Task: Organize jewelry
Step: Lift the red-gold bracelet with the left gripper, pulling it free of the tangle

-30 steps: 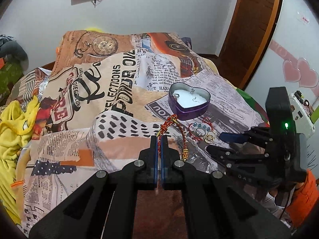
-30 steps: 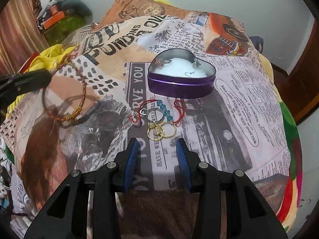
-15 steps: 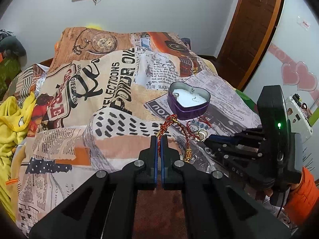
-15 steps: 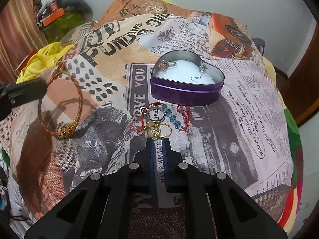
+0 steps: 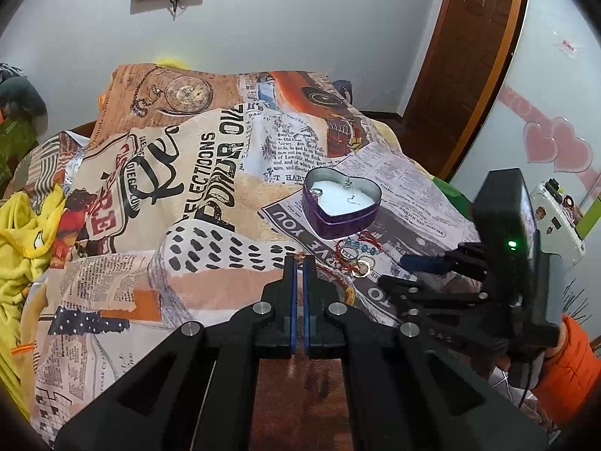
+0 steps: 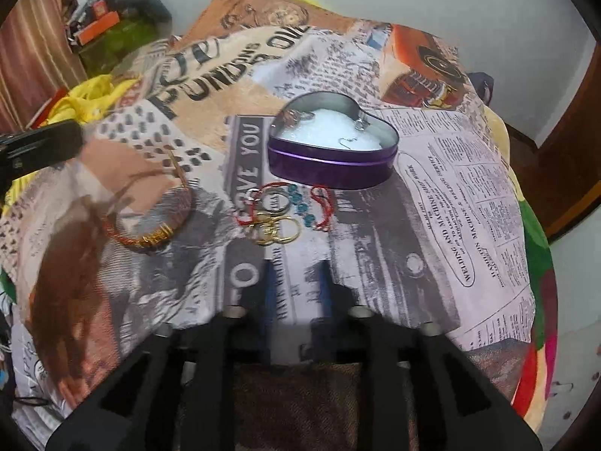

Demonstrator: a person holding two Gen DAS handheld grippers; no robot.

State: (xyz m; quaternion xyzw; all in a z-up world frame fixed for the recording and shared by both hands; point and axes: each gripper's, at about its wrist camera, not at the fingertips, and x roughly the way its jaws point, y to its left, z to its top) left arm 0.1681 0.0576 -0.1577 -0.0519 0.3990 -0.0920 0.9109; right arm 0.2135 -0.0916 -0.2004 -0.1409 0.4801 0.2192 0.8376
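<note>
Gold rings (image 6: 276, 230) lie beyond right hand-held gripper (image 6: 295, 285).

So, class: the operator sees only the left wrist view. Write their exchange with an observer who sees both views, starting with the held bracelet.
Operator: The left tool hides most of the red-and-gold braided bracelet. Where's its loop?
Observer: It forms a full loop left of the purple heart-shaped tin, with its gold beads nearest the camera.
Operator: Is the right tool open?
Observer: Yes, the right tool is open, fingers apart, just short of the gold rings.
</note>
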